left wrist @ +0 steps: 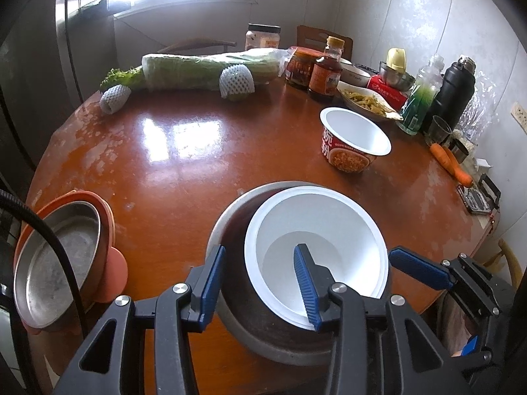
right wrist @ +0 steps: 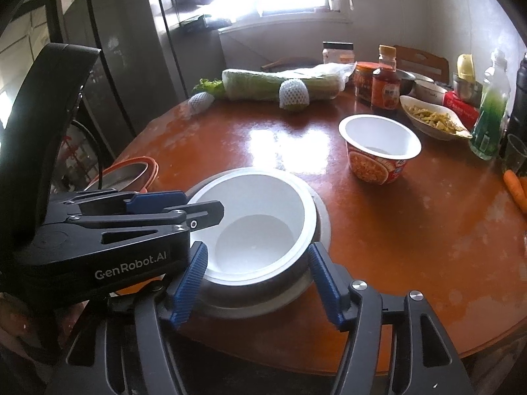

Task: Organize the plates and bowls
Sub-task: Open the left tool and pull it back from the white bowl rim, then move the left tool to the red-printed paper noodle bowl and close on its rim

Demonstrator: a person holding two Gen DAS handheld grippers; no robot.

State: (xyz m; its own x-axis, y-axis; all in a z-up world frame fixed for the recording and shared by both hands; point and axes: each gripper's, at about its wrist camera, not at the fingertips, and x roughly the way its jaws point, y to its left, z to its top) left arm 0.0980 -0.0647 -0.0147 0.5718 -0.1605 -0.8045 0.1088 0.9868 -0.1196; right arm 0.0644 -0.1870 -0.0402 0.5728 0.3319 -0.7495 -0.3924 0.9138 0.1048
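Directly below both grippers, the white paper bowl point(right wrist: 257, 223) sat nested in the metal bowl point(right wrist: 321, 223); the left gripper point(left wrist: 260, 283) clamped both rims, while the right gripper point(right wrist: 257, 279) straddled the near rim with jaws apart.

The table point(left wrist: 184, 151) was glossy reddish-brown. A plain white bowl point(left wrist: 316, 250) sat in a grey metal one point(left wrist: 230, 230). At right stood a red printed cup point(left wrist: 352, 144); lower left, an orange-rimmed steel dish point(left wrist: 62, 256). Gripper pads point(left wrist: 210, 283) were ribbed blue.
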